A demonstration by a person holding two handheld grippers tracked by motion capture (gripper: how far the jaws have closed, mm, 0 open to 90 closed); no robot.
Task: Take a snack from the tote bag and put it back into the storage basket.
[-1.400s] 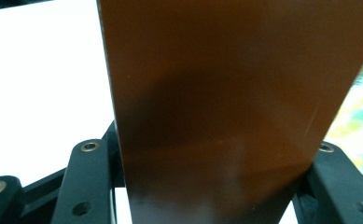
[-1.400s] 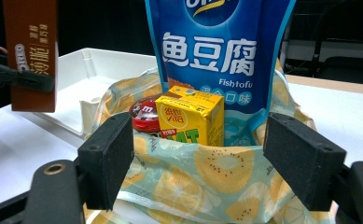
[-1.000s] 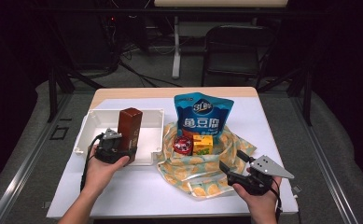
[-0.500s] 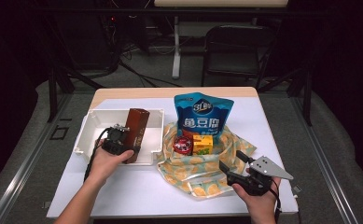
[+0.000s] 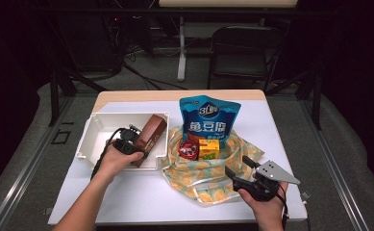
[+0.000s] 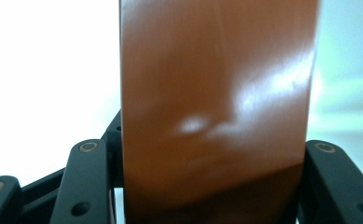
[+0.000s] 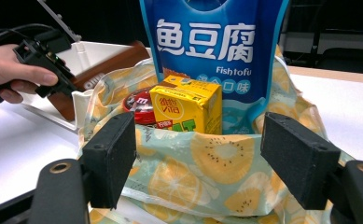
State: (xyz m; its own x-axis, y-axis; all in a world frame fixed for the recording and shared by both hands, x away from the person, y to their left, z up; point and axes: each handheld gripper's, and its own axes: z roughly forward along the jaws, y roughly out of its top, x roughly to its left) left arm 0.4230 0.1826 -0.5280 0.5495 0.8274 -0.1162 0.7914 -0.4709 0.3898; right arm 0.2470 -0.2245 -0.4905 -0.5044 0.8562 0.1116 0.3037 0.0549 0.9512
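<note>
Brown box sits clenched between the left gripper's jaws, tilted over the right wall of the white bin at centre left of the high view. Lower right, the right gripper holds its jaws released, just short of the fruit-print bag, which holds a yellow carton, a red tin and a blue pouch on the desk.
</note>
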